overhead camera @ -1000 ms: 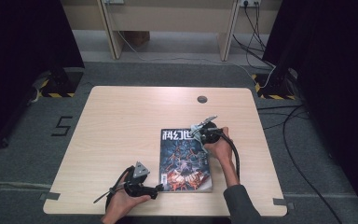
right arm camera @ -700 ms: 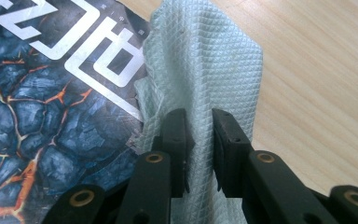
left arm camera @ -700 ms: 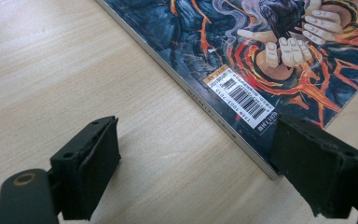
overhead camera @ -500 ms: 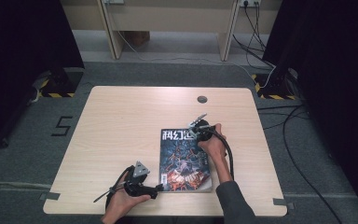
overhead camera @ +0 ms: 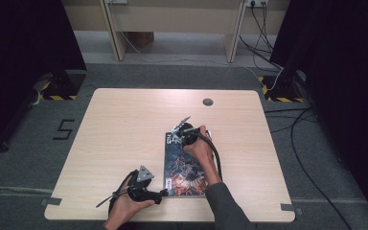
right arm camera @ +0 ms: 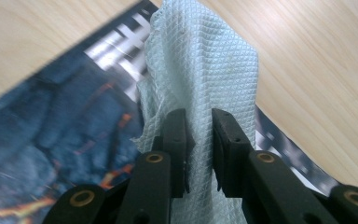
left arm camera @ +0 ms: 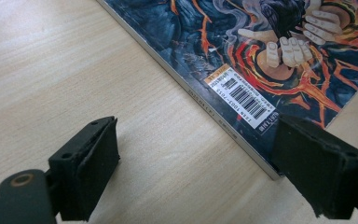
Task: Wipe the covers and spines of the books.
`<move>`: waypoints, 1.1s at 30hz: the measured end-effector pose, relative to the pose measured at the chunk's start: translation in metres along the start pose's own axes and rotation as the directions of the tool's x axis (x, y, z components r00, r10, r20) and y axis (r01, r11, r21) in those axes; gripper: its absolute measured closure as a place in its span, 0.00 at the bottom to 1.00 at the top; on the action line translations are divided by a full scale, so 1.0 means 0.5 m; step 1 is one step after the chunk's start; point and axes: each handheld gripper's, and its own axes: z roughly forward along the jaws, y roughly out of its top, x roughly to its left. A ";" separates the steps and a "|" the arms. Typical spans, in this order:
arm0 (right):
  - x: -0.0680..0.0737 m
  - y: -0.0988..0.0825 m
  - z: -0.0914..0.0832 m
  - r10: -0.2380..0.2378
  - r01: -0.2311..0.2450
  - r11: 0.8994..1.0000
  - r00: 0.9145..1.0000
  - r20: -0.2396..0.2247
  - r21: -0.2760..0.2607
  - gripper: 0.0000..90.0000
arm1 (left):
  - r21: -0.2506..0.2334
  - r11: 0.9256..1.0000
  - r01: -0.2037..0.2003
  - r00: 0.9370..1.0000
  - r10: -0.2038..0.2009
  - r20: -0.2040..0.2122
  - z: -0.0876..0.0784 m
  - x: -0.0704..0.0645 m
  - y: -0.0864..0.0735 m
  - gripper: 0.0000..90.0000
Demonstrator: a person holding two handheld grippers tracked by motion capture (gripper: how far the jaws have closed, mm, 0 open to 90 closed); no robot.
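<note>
High view: pale wood surface point(overhead camera: 124, 129) on grey carpet, a "5" taped on the floor point(overhead camera: 64, 128). The magazine point(overhead camera: 184, 165) lies near the front edge, dark cover with orange flames, barcode label point(left arm camera: 242, 95) at its corner. Right gripper point(right arm camera: 199, 154) fingers pinch a white textured cloth point(right arm camera: 205, 70) over the cover's top. Left gripper point(left arm camera: 196, 172) fingers spread wide at the magazine's corner.

A large dark "5" point(overhead camera: 65, 129) is marked on the grey floor left of the surface. On the magazine point(left arm camera: 261, 51) cover, a white barcode label point(left arm camera: 242, 96) with small digits is seen near the corner, too small to be read; an orange tag sits at its end. White title characters at the magazine's top are blurred and cannot be read.
</note>
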 end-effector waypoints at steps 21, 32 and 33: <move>0.128 -0.069 -0.063 -0.209 0.194 0.974 0.968 -0.139 -0.115 0.86 | -0.004 1.000 0.001 1.000 -0.001 -0.008 -0.002 -0.001 -0.002 0.16; 0.155 -0.138 -0.100 -0.208 0.173 0.967 0.961 -0.183 -0.188 0.85 | -0.102 0.989 0.104 0.994 -0.108 -0.031 -0.060 0.060 0.003 0.24; 0.159 -0.144 -0.103 -0.208 0.171 0.967 0.959 -0.192 -0.190 0.85 | -0.106 0.988 0.110 0.992 -0.115 -0.041 -0.065 0.069 0.003 0.24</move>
